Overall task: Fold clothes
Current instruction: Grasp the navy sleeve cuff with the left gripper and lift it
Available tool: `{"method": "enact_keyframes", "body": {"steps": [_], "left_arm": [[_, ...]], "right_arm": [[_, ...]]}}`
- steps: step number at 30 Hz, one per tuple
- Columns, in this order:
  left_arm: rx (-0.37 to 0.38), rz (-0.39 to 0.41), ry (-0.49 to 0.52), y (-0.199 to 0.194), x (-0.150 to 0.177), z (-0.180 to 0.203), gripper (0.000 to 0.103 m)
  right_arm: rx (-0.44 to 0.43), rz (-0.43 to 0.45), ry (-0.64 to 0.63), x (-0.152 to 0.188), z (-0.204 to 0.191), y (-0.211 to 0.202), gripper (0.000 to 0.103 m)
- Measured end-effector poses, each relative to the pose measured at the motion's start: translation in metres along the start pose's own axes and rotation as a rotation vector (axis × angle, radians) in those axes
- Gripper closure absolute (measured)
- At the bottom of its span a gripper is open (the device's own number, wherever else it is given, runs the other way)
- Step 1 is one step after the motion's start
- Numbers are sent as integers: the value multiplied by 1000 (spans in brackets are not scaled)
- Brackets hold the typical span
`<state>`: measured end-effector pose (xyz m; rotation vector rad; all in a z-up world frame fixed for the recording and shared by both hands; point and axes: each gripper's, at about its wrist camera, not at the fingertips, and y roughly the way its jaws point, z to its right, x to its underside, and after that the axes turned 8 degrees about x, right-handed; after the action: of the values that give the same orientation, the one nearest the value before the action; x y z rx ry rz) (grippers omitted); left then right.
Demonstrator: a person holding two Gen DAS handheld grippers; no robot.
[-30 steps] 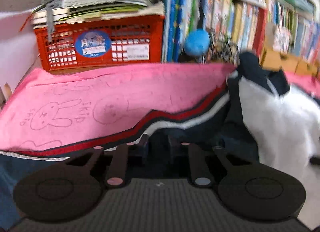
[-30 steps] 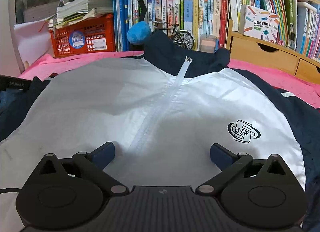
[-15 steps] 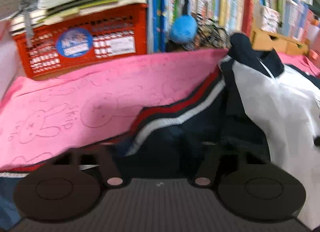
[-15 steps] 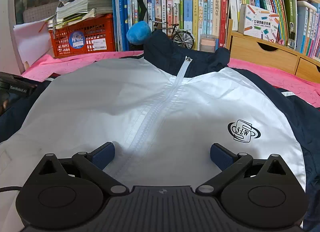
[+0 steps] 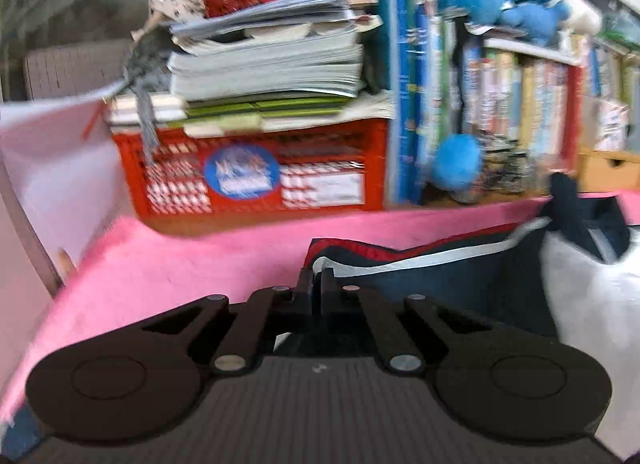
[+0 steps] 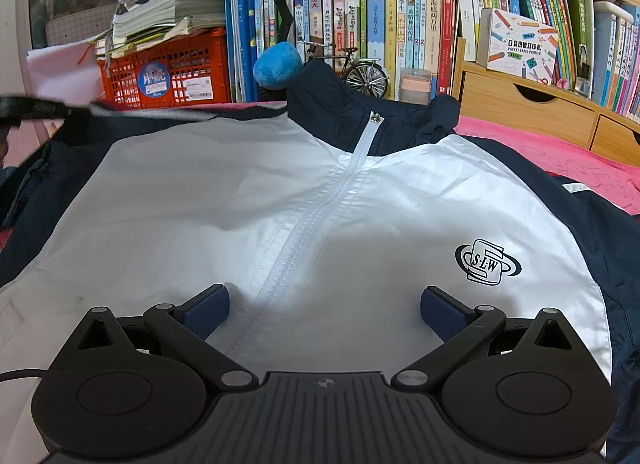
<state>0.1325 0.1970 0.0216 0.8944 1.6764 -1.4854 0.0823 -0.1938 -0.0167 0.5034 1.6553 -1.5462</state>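
While the jacket (image 6: 248, 199) lies front-up and zipped on the pink cloth (image 5: 192, 264), folding has barely begun: the body is still spread flat and only one sleeve (image 5: 420, 264) is lifted. The left gripper (image 5: 318, 284) is clamped on that sleeve's striped edge, tilted gently downward. The right gripper (image 6: 324, 304) hovers over the white chest, jaws wide apart, holding nothing.
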Motion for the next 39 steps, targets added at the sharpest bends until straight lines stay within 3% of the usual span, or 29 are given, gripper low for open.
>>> {"method": "enact_keyframes", "body": {"steps": [3, 6, 8, 10, 13, 17, 20, 22, 24, 26, 28, 32, 33, 36, 39], "left_arm": [[-100, -85, 69, 39, 4, 0, 99], [-297, -139, 147, 76, 14, -3, 102], [-335, -206, 89, 93, 13, -19, 102], [-293, -156, 20, 80, 7, -31, 102], [-168, -32, 61, 35, -1, -21, 98], [96, 71, 167, -38, -8, 29, 92], [294, 60, 223, -72, 8, 86, 86], [339, 27, 298, -76, 25, 120, 86], [318, -36, 375, -66, 44, 148, 86], [244, -94, 404, -49, 59, 154, 85], [147, -49, 433, -47, 69, 146, 85], [-31, -100, 429, -40, 69, 111, 83], [-60, -109, 412, -37, 69, 99, 76], [-86, -98, 353, -50, 57, 84, 76], [14, -7, 303, -78, 39, 97, 76]], "right_arm": [[-1, -1, 1, 0, 1, 0, 0], [-2, -1, 1, -1, 1, 0, 0], [-3, -2, 1, -1, 1, 0, 0], [-2, -2, 1, -1, 1, 0, 0], [-2, -2, 1, -1, 1, 0, 0], [-1, -2, 1, -1, -1, 0, 0], [-1, -2, 1, -1, -1, 1, 0], [0, -2, 2, -1, -1, 1, 0], [0, -2, 2, -1, -1, 1, 0], [0, -2, 2, -1, -1, 1, 0], [0, -2, 2, -1, -1, 1, 0], [-3, 1, 0, -1, -1, 1, 0], [-3, 4, 1, -1, -1, 1, 0], [-10, 35, 4, -1, 2, -7, 0], [-6, 90, 34, -4, 10, -18, 0]]}}
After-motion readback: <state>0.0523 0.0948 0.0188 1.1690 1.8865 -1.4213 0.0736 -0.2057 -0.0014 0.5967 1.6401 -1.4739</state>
